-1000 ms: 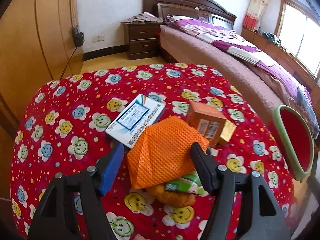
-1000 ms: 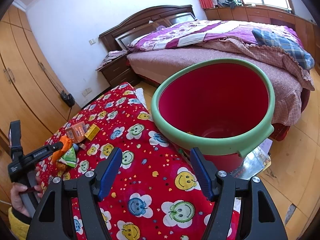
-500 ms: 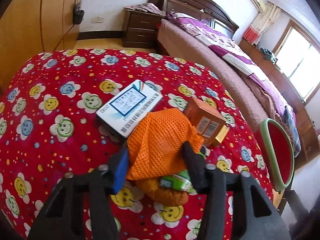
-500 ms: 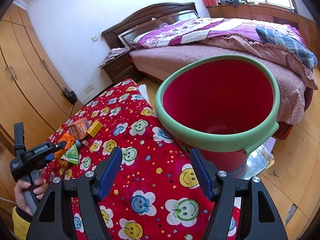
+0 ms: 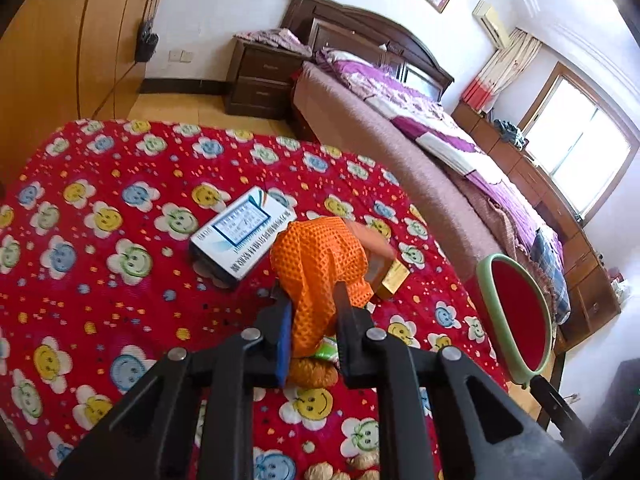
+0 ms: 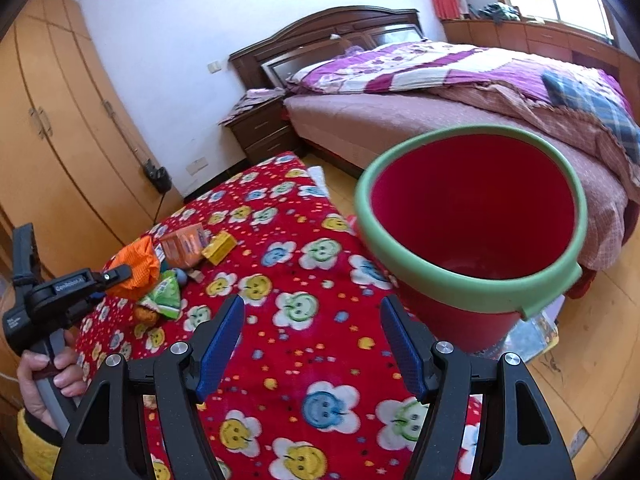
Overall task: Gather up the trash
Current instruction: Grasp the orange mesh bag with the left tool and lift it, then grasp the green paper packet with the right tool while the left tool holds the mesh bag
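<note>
Orange mesh bag [image 5: 320, 268] is pinched in your left gripper [image 5: 310, 312] above the tablecloth [image 5: 100, 280]; right gripper [image 6: 312, 344] gapes empty, the red bucket [image 6: 472, 216] tipped for the drop

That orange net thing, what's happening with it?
A person is tidying trash off the red flowered blanket. The left gripper is shut on the orange mesh bag, lifting it from the pile of boxes and wrappers. The right gripper is open and holds nothing, near the red bucket with a green rim beside the table.
</note>
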`<state>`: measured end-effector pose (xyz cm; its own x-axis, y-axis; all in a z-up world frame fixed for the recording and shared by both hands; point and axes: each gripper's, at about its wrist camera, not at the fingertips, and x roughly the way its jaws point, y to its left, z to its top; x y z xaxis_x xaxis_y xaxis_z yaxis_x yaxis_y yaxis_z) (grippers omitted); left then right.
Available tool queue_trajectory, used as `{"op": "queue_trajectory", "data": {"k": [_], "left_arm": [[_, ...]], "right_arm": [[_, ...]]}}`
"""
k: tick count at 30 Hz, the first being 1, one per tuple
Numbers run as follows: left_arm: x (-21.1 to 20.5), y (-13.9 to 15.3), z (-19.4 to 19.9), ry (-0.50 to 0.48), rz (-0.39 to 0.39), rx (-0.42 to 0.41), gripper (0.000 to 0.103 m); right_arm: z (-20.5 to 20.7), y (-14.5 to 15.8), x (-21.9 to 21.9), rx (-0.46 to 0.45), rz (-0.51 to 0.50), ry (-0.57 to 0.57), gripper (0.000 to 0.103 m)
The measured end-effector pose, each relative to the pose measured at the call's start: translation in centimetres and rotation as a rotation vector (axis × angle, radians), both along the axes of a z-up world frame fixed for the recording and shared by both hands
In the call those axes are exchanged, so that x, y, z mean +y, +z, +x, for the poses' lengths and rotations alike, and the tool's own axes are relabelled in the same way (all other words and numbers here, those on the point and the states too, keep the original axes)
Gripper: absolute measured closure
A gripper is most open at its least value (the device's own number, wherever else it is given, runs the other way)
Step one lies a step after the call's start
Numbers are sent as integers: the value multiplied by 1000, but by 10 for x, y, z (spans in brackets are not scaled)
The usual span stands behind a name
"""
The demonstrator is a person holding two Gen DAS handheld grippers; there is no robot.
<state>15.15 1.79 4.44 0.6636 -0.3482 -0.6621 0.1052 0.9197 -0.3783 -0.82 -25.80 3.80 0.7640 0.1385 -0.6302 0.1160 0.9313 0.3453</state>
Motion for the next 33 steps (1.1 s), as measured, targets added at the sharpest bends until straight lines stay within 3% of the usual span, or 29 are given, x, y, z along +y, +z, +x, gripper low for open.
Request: {"op": "queue_trajectory", "data": {"k": [8, 22, 26, 33], "left_arm": [[25, 14, -17, 70, 57, -47, 85], [78, -14, -4, 173, 107, -12, 85], [81, -21, 1, 181, 120, -20, 85], [79, -28, 5, 176, 120, -35, 85]], "right_arm": [[22, 7, 38, -5, -5, 100, 31], [63, -6, 116, 45, -32, 222, 31], [74, -10, 131, 60, -33, 234, 24], [92, -13, 152, 72, -53, 260, 24]]}}
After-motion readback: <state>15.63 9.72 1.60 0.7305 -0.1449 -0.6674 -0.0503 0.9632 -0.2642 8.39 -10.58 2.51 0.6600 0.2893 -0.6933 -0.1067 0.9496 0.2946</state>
